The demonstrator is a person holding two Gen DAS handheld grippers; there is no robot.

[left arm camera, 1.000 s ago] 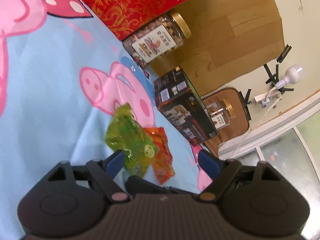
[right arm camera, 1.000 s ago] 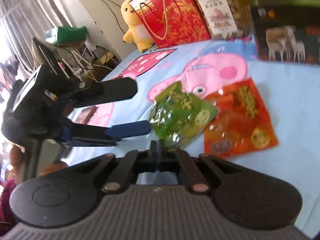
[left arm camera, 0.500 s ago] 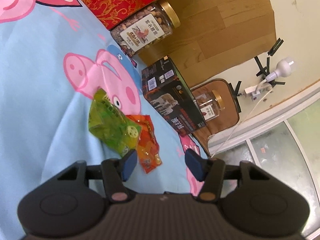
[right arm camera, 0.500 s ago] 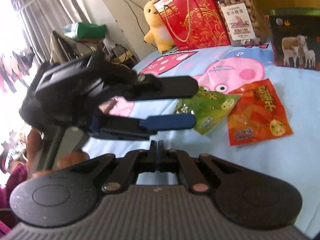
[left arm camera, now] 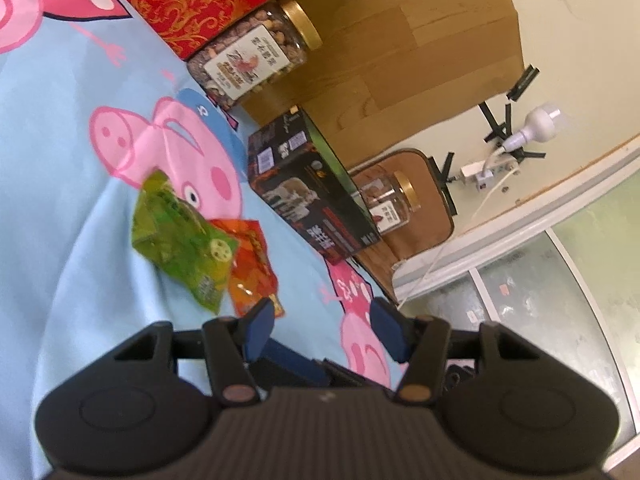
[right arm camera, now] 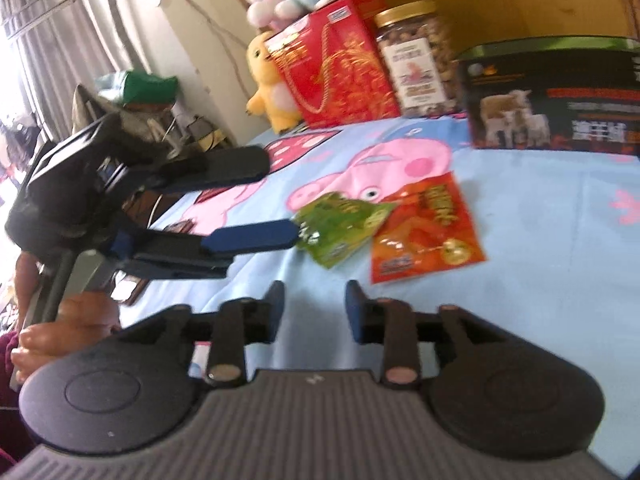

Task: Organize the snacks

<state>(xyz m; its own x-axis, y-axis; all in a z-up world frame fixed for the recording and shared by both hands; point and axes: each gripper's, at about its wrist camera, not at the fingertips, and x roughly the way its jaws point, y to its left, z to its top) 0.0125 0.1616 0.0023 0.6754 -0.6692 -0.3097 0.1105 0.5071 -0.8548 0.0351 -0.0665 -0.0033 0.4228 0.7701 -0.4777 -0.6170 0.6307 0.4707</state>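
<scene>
Blue pig-print cloth [right arm camera: 520, 280] covers the surface. At its far edge stand a red gift box [right arm camera: 336, 68], a black box [right arm camera: 556, 100] and a nut jar [right arm camera: 416, 56]. Near the cloth's middle, the green snack packet [right arm camera: 340, 228] overlaps the orange snack packet [right arm camera: 428, 232]. Both the left gripper [right arm camera: 268, 196] and right gripper [right arm camera: 314, 308] hover spread wide, holding nothing; the left's lower finger nearly reaches the green packet.

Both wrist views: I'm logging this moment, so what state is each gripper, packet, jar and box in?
left gripper: open, empty.
right gripper: open, empty.
green snack packet: flat, overlapping the orange one.
orange snack packet: flat, sealed.
nut jar: upright, lidded.
black box: closed.
red gift box: upright.
</scene>
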